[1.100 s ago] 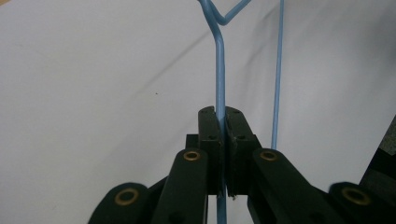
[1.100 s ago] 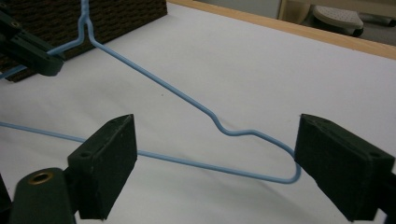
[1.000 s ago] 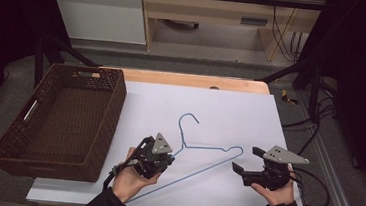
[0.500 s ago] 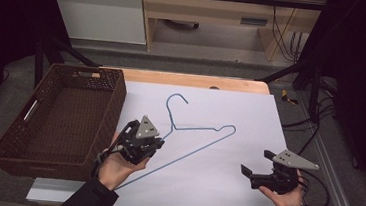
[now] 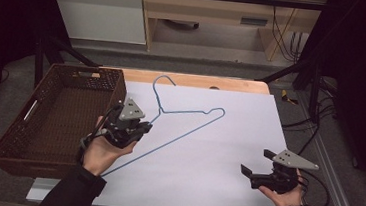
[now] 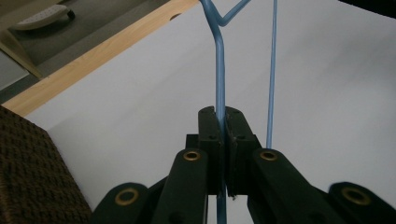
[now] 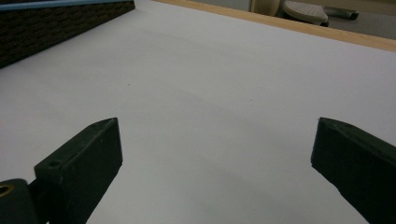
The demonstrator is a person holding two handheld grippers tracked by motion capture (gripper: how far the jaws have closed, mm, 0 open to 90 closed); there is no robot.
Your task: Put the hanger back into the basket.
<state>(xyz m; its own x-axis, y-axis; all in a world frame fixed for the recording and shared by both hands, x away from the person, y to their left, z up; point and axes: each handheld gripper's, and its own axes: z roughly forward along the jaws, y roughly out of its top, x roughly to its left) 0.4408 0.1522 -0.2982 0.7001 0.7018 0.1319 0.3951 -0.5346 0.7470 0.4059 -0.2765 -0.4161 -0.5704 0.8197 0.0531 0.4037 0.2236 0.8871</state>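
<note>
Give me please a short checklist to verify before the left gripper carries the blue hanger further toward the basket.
1. Left gripper closed on the blue wire hanger: ok, the jaws pinch one wire of it.
2. Right gripper released from the hanger: ok, its jaws stand wide open over the bare white table sheet.
3. Hanger hook free of snags: ok, nothing is caught in it.
4. Wicker basket has room: ok, nothing lies inside.
5. Grip firm enough against swinging: cannot tell.
</note>
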